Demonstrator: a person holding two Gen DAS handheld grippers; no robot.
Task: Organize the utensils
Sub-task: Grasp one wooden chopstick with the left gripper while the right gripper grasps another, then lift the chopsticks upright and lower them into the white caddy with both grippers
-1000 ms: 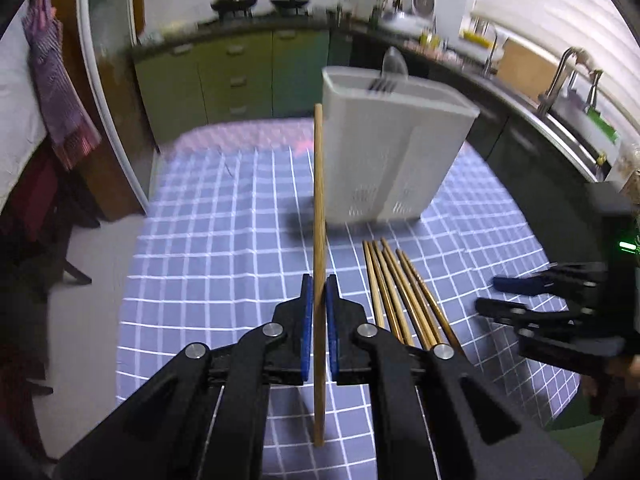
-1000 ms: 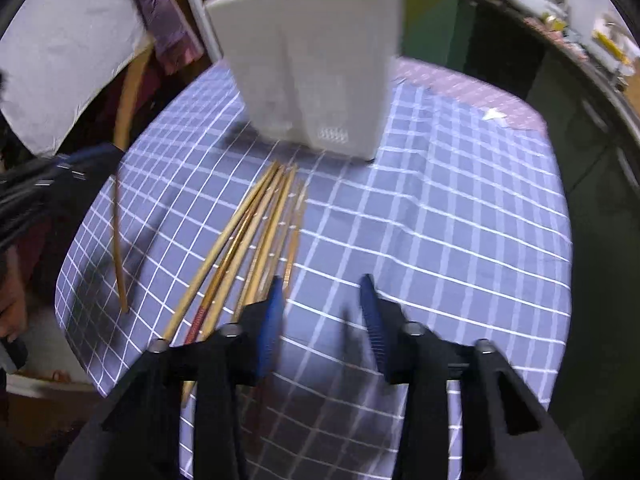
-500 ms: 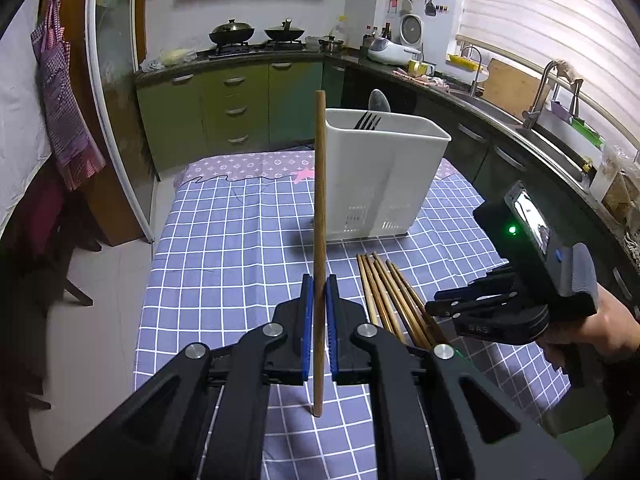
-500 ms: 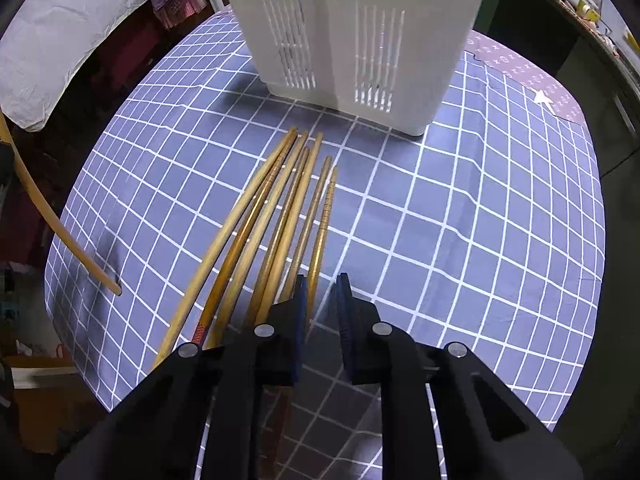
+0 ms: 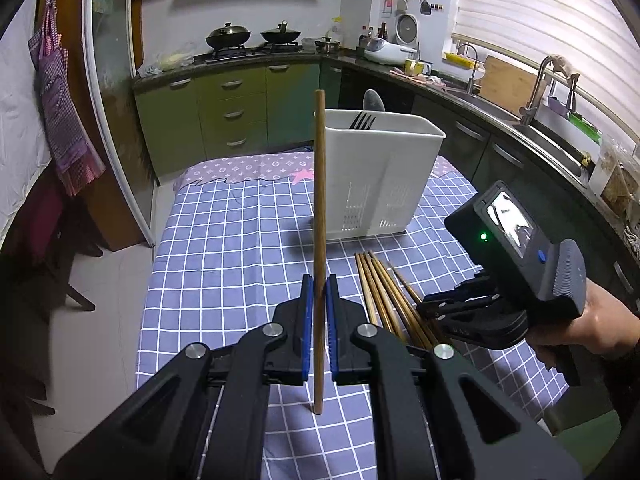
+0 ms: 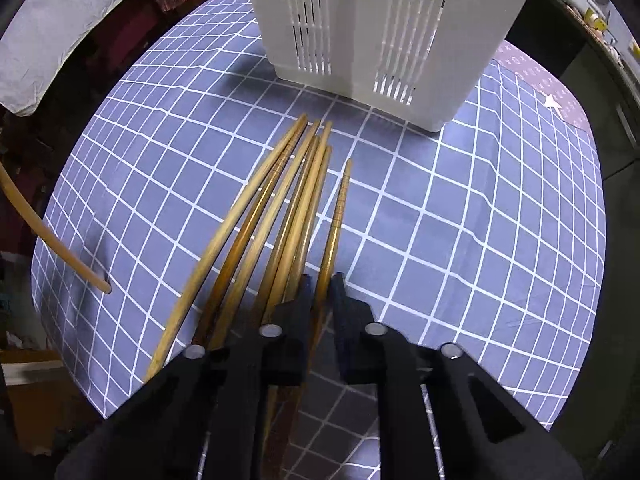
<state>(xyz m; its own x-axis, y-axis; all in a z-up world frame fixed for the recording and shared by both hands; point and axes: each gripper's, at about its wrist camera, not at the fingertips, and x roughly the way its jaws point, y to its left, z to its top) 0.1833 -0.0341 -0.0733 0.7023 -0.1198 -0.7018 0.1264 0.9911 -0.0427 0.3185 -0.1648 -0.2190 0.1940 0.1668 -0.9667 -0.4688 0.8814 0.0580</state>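
Note:
My left gripper (image 5: 317, 292) is shut on one wooden chopstick (image 5: 319, 200), held upright above the checked tablecloth (image 5: 240, 240). That same chopstick (image 6: 40, 236) shows at the left edge of the right wrist view. A white slotted utensil caddy (image 5: 384, 176) stands behind it with a fork (image 5: 362, 120) and a spoon (image 5: 374, 100) inside. Several chopsticks (image 6: 280, 208) lie fanned out in front of the caddy (image 6: 400, 20). My right gripper (image 6: 322, 292) points steeply down, shut on the rightmost chopstick (image 6: 339, 208) near its thick end. The right gripper (image 5: 424, 308) also shows in the left wrist view, over the bundle (image 5: 384, 292).
A person's hand (image 5: 592, 328) holds the right gripper's handle. Green kitchen cabinets (image 5: 240, 112) and a counter with a sink (image 5: 520, 120) run behind and to the right of the table. The tablecloth's left edge (image 5: 160, 260) drops to the floor.
My right gripper came down onto the chopsticks and its jaws closed from wide apart onto the rightmost one. My left gripper kept its chopstick and drifted slightly.

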